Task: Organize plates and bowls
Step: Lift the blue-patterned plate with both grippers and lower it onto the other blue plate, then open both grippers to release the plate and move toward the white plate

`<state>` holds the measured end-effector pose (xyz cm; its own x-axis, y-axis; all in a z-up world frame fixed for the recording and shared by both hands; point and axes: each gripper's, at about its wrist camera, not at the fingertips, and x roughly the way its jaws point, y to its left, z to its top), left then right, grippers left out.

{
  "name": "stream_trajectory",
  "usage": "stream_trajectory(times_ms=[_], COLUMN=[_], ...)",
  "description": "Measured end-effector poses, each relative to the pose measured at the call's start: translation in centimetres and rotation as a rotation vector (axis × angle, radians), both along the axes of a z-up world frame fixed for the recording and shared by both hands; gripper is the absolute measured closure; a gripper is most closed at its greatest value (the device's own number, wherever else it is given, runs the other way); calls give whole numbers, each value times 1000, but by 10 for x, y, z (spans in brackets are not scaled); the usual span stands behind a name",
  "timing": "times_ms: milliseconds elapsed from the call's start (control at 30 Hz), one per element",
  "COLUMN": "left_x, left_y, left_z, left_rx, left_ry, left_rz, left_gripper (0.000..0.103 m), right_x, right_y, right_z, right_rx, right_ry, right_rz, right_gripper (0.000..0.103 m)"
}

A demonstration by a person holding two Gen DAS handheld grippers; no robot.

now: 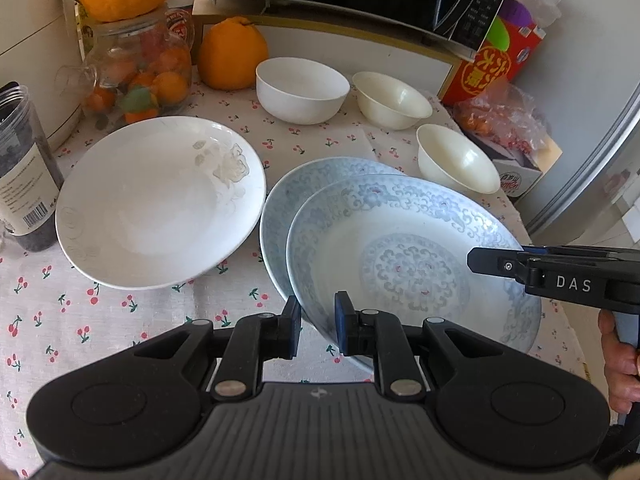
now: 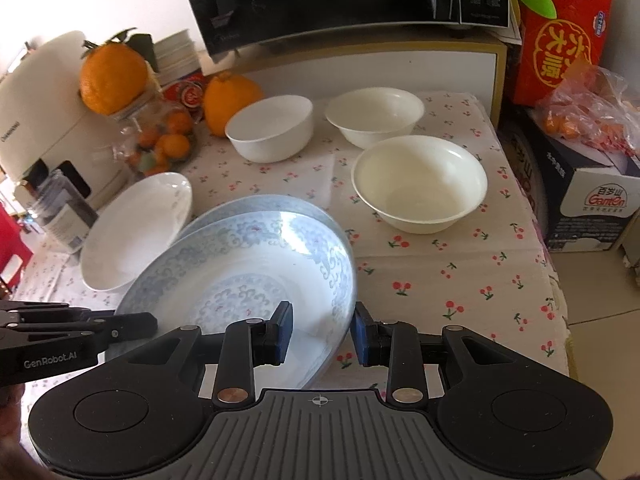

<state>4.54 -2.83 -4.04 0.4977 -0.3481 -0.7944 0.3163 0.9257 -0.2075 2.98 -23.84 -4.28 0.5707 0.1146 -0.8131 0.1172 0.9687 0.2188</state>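
Both grippers clamp opposite rims of the upper blue-patterned plate [image 1: 400, 248]: left gripper [image 1: 318, 326] clenched, right gripper [image 2: 322, 334] gripping looser. It hangs tilted over the lower blue plate [image 1: 288, 196]. Risks: rim slip, chipping, clipping the white plate [image 1: 160, 200] or nearest cream bowl [image 2: 420, 184].

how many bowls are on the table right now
3, all empty, behind the plates: a white bowl beside the big orange, a cream bowl to its right, and another cream bowl nearest the blue plates. None seems hidden.
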Motion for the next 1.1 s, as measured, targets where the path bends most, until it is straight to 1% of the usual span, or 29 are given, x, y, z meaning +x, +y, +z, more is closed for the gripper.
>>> stream_trajectory(times_ms=[167, 267, 433, 667, 1000, 1067, 1100], left_x=[0, 1, 0, 2, 9, 9, 9], left_y=[-8, -10, -15, -16, -15, -16, -17], left_z=[1, 0, 0, 0, -2, -3, -3], left_rx=[65, 87, 122, 136, 146, 156, 159], left_ry=[-15, -11, -20, -22, -24, -32, -33], left_rz=[12, 29, 25, 25, 57, 66, 69], left_gripper=[87, 87, 86, 85, 84, 80, 80], right_x=[3, 3, 5, 9, 21, 24, 25], right_y=[5, 11, 18, 26, 34, 34, 34], right_z=[-7, -7, -7, -8, -14, -15, -15], right_rx=[-34, -65, -121, -173, -219, -222, -224], right_ry=[28, 31, 37, 36, 44, 45, 39], right_rz=[8, 24, 36, 49, 59, 41, 33], right_gripper=[72, 72, 72, 72, 72, 70, 70])
